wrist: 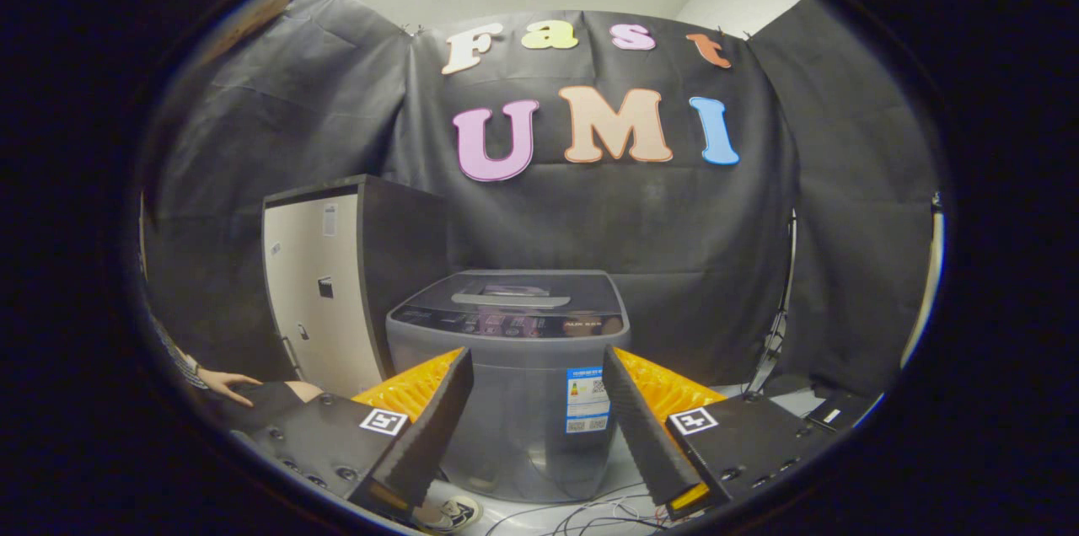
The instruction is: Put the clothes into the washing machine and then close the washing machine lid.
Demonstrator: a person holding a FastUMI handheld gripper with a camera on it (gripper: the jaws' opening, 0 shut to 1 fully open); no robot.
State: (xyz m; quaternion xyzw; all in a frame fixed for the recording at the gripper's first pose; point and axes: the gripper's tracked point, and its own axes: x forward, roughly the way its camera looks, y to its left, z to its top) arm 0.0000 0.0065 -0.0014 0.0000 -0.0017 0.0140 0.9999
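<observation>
A grey top-loading washing machine (514,367) stands on the floor straight ahead of my fingers, its dark lid (514,292) lying flat and closed. My gripper (536,367) is open, and its fingers hang apart in the air in front of the machine's front panel with nothing between them. I see no clothes in this view.
A tall cabinet (324,300) with a pale door stands left of the machine. A person's hand (226,384) rests low at the left, beside the left finger. Cables (590,515) trail on the floor under the machine's front. A stand leg (780,334) rises at the right.
</observation>
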